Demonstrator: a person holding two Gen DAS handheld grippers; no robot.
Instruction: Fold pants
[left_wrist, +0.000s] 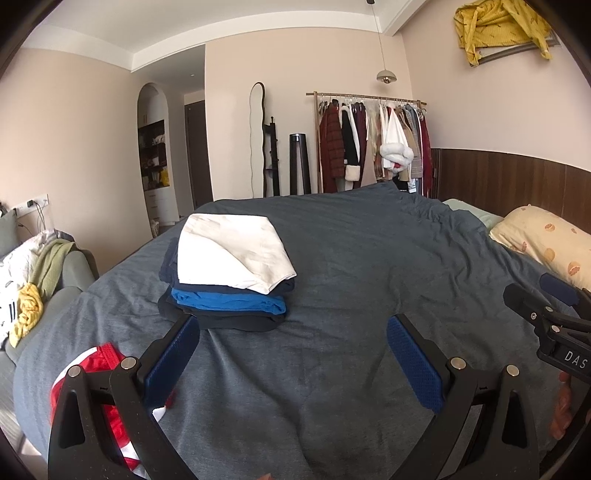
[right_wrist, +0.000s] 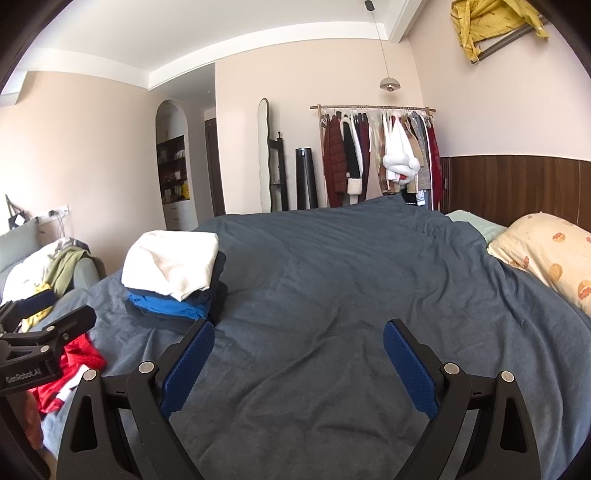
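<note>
1. Both black hand-held grippers with blue ribbed pads, left (left_wrist: 293, 334) and right (right_wrist: 298, 338), hang spread wide over the bed's grey-blue duvet (left_wrist: 332, 387), pinching nothing.
2. Red-and-white pants (left_wrist: 110, 369) lie crumpled at the bed's near left edge, partly behind the left hand-held gripper's finger.
3. Farther left on the duvet sits a folded stack of dark and blue garments topped by white cloth (left_wrist: 229, 273).
4. At the right edge rests a cream orange-print pillow (right_wrist: 546, 254).

Stack of folded clothes (left_wrist: 227, 273) on bed (left_wrist: 369, 295), left of centre. Loose garment (left_wrist: 107, 360) nearer, at left edge. Pillow (left_wrist: 543, 245) far right. Clothes rack (left_wrist: 373, 144) behind bed.
</note>
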